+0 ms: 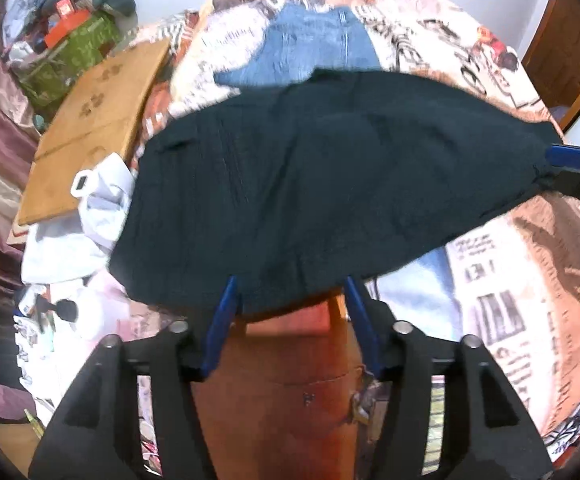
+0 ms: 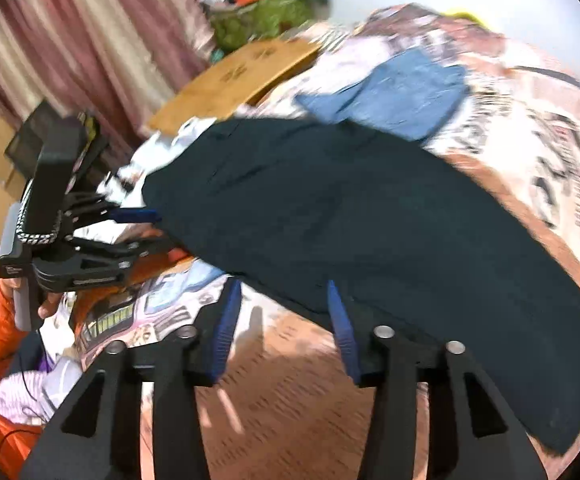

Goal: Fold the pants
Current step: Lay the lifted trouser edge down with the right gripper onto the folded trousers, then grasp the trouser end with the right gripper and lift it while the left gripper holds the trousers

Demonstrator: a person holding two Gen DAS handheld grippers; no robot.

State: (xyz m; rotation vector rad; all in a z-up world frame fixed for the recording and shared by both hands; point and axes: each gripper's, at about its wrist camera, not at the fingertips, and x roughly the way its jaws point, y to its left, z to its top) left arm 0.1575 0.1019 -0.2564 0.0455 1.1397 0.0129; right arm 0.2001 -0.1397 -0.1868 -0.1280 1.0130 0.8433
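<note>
My left gripper (image 1: 292, 320) and my right gripper (image 2: 286, 322) both stand about half open, jaws parted, with the near hem of the dark pants (image 1: 310, 184) lying between the blue pads. No pad presses the cloth in either wrist view, so I judge that neither holds it.

The pants lie spread across the printed bedspread (image 1: 510, 272), partly covering a pair of blue jeans (image 1: 310, 48) further up the bed.

Risks from here:
1. Closing on one layer only. The hem is a doubled, soft edge; a shallow bite would lift the top layer and leave the lower one behind, spoiling the fold.
2. Catching the bedspread. It lies directly under the hem, and a low approach could pinch both fabrics.
3. Uneven lift. If one side grips deeper than the other, the fold line would skew.
4. Dragging the jeans. They touch the far edge of the pants and may shift with them.

Materials: the pants are matte, dark navy woven cloth, limp, with stitched seam lines. The bedspread is smooth, printed in brown and white
</note>
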